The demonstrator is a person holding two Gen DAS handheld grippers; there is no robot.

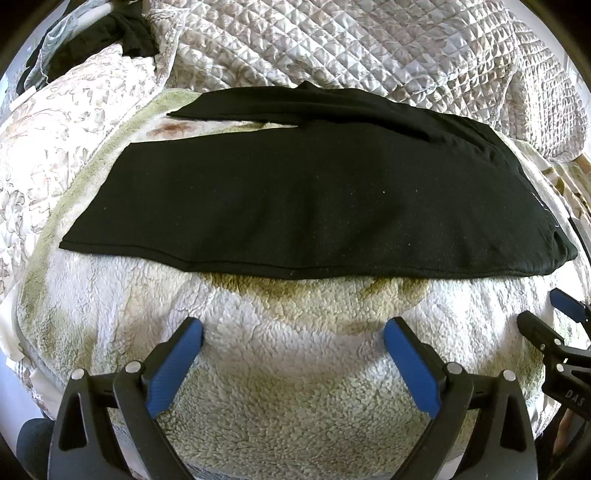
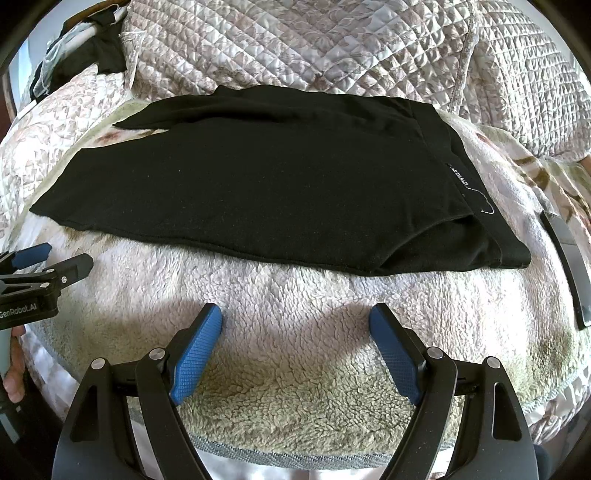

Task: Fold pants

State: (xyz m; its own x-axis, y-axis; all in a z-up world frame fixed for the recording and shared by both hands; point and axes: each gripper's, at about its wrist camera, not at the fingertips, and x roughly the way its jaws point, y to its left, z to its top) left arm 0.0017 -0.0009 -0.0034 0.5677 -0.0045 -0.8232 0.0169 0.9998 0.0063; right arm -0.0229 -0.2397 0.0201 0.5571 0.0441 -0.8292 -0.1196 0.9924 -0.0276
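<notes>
The black pants [image 1: 303, 199] lie flat on a fluffy cream blanket [image 1: 288, 354], legs to the left and waistband to the right; one leg lies mostly over the other. They also show in the right wrist view [image 2: 258, 192], with a small label at the waistband [image 2: 460, 179]. My left gripper [image 1: 293, 328] is open and empty, just short of the pants' near edge. My right gripper [image 2: 295, 317] is open and empty, near the waist end. Each gripper shows at the edge of the other's view, the right [image 1: 546, 325] and the left [image 2: 55, 266].
A quilted bedspread [image 1: 369, 48] is bunched up behind the pants. Dark clothes [image 1: 110, 33] lie at the far left. A dark flat phone-like object [image 2: 569, 258] lies on the blanket to the right of the waistband.
</notes>
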